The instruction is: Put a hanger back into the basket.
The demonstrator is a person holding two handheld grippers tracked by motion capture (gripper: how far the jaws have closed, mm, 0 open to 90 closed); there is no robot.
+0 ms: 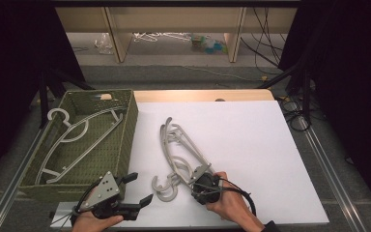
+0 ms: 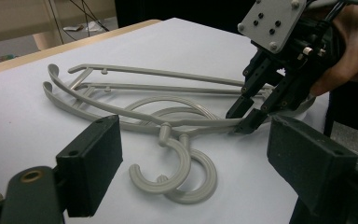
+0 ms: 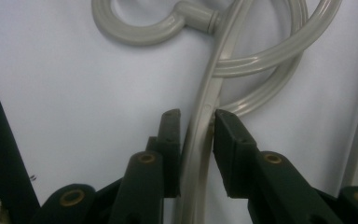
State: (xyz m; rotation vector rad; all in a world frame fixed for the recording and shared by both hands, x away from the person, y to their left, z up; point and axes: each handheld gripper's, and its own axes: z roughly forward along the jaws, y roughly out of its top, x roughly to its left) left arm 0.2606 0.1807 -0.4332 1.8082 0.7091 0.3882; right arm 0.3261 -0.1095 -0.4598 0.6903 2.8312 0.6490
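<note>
Two grey plastic hangers (image 1: pixel 181 154) lie stacked and partly tangled on the white worktop (image 1: pixel 251 145), hooks toward the person. They look light, stiff and smooth, likely to slide on the sheet and to drag one another when lifted, so a thin arm near the hook seems the sound place to grip. The right tool (image 1: pixel 199 173) has its jaws narrowed around one arm of the top hanger (image 3: pixel 200 135), the pads at or very near the plastic; the right hand (image 1: pixel 227 200) holds it low and angled toward the hooks. The left tool (image 1: pixel 137 189) waits wide and empty just beside the basket (image 1: pixel 130 121), where a third hanger (image 1: pixel 72 140) lies.
</note>
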